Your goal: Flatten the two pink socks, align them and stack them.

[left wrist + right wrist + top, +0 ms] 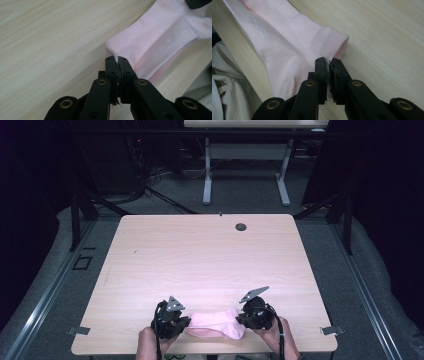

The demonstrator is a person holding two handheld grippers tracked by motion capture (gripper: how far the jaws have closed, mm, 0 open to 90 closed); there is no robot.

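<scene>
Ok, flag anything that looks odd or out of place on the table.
Nothing stands out. The pink sock lies near the table's front edge, pinched at each end by the left tongs and right tongs.

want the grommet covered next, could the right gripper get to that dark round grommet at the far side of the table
Probably not right away: the right gripper is shut on the pink fabric sock. The path to the dark round grommet looks bare.

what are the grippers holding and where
Both hold the pink sock: the left gripper pinches one end's edge, the right gripper the edge near the cuff.
</scene>
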